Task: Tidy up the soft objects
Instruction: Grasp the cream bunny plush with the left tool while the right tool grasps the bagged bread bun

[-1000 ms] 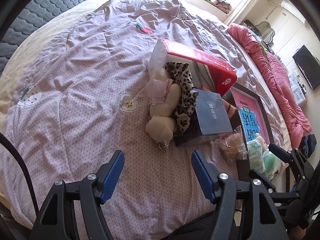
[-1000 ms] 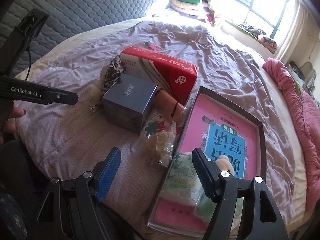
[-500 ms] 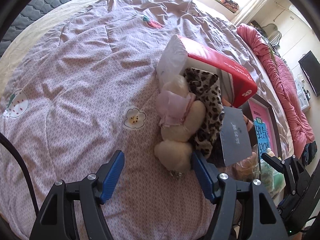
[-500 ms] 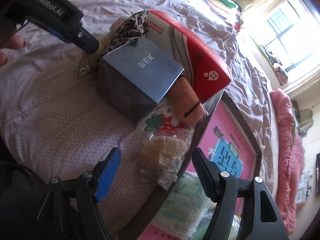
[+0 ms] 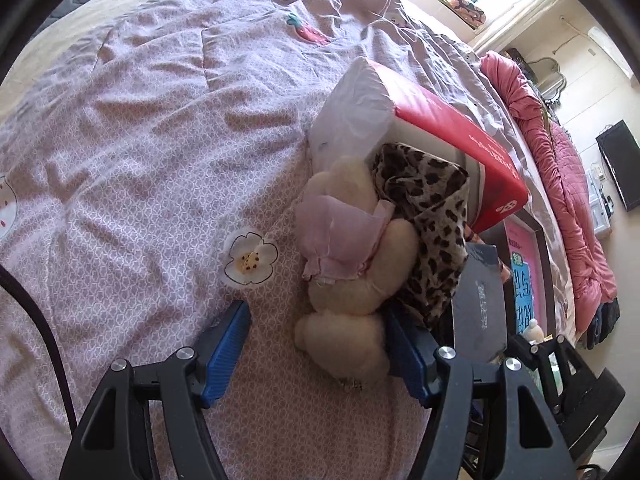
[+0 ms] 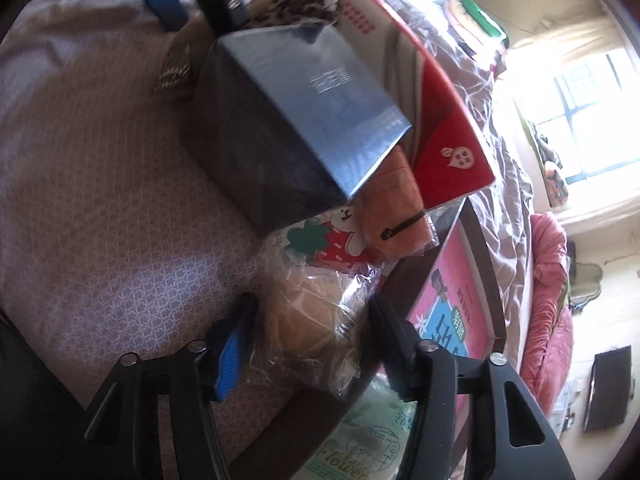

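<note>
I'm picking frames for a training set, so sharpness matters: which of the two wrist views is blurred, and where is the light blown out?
Left wrist view: sharp, the cream plush toy and lilac quilted bedspread crisp; the window corner top right is washed out. Right wrist view: motion-smeared, lettering on the dark blue box streaked; the window glares white. Both bend straight lines, fisheye style.

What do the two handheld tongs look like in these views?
Both match. The left tongs and right tongs have black plastic frames with triangular cut-outs, silver screw heads at the joints and ribbed blue pads on the inner faces. A black cable runs past the left frame.
</note>
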`<state>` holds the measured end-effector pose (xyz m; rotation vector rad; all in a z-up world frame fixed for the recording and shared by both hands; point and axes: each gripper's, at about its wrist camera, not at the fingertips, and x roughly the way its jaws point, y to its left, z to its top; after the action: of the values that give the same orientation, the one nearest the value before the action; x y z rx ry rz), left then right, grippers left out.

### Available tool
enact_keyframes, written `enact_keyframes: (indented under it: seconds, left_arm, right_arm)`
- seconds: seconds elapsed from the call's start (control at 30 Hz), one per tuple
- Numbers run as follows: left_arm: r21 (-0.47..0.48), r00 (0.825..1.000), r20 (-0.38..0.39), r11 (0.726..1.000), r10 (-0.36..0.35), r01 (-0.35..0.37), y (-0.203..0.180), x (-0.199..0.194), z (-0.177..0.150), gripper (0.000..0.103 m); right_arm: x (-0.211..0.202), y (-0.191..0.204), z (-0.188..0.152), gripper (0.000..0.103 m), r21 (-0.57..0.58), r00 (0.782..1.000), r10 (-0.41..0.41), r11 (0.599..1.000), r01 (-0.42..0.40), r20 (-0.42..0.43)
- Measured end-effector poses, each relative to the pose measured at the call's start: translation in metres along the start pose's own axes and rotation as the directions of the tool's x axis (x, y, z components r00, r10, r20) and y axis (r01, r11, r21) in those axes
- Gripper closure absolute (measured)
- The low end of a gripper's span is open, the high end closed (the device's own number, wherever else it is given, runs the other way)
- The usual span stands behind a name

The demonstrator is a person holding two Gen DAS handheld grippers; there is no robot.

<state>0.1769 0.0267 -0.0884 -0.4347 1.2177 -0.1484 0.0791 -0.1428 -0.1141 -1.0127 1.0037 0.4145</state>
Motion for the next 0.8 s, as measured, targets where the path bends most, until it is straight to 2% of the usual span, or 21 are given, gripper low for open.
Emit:
enact_keyframes:
  seconds: [0.07, 0.13, 0.2, 0.3, 0.43, 0.5, 0.63, 0.73, 0.8]
  left_arm:
    - [-0.012, 1.000, 0.000, 1.000, -0.015, 0.015, 0.001, 0.002, 0.002, 0.039]
    - [-0.013, 0.999, -0.003, 0.999, -0.038, 0.038, 0.001, 0.004, 0.004, 0.052]
    - [0.010, 0.999, -0.018, 0.999, -0.044, 0.044, -0.002, 0.008, 0.005, 0.059]
    - [0.042, 0.999, -0.022, 0.998, -0.045, 0.046, -0.009, 0.008, 0.003, 0.068]
    - [0.043, 0.998, -0.011, 0.997, -0.062, 0.063, -0.008, 0.004, -0.003, 0.069]
    - [0.023, 0.997, -0.006, 0.997, -0.076, 0.076, -0.003, 0.000, -0.008, 0.069]
    - [0.025, 0.998, 0.012, 0.998, -0.056, 0.056, 0.002, -0.015, -0.022, 0.069]
    - [0.021, 0.999, 0.018, 0.999, -0.045, 0.044, 0.005, -0.025, -0.033, 0.069]
    - [0.041, 0.999, 0.031, 0.999, -0.015, 0.014, 0.004, -0.033, -0.041, 0.069]
  right_arm:
    - [0.001, -0.004, -0.001, 0.047, 0.027, 1.000, 0.010, 1.000, -0.011, 0.006]
    - [-0.001, -0.010, 0.000, 0.049, 0.071, 0.999, 0.040, 0.997, -0.041, 0.016]
    - [-0.004, -0.022, -0.002, 0.049, 0.166, 0.988, 0.147, 0.974, -0.153, 0.048]
    - [-0.011, -0.036, -0.007, 0.049, 0.293, 0.958, 0.265, 0.913, -0.286, 0.107]
    - [-0.017, -0.053, -0.018, 0.049, 0.418, 0.914, 0.361, 0.813, -0.405, 0.183]
    - [-0.020, -0.059, -0.021, 0.049, 0.473, 0.902, 0.380, 0.768, -0.431, 0.205]
    - [-0.025, -0.074, -0.028, 0.049, 0.540, 0.873, 0.411, 0.688, -0.485, 0.260]
    - [-0.025, -0.084, -0.034, 0.049, 0.575, 0.855, 0.428, 0.636, -0.515, 0.293]
    - [-0.029, -0.085, -0.040, 0.049, 0.584, 0.851, 0.429, 0.623, -0.521, 0.303]
